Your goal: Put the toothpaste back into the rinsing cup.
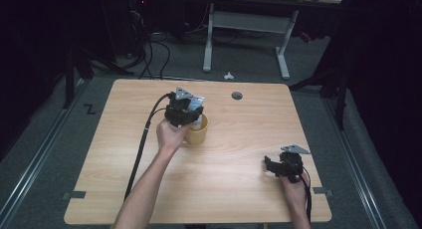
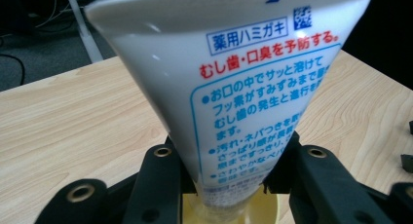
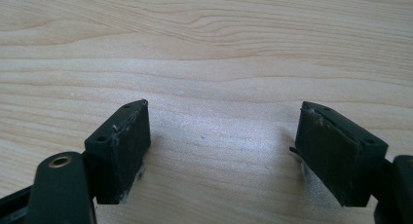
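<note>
The right gripper (image 1: 272, 165) is resting near the front right corner of the tabletop (image 1: 234, 179), its jaws standing wide apart with only bare wood between them; it appears to be idling. Farther in, toward the middle and nearer the far edge, the left gripper (image 1: 191, 120) is holding its jaws clamped on the narrow lower end of a white toothpaste tube (image 2: 229, 87), cap end down, directly over the yellow cup (image 1: 197, 132), presumably to stand it inside. The tube's label is showing Japanese print, including 薬用ハミガキ in blue and むし歯・口臭を予防する in red.
</note>
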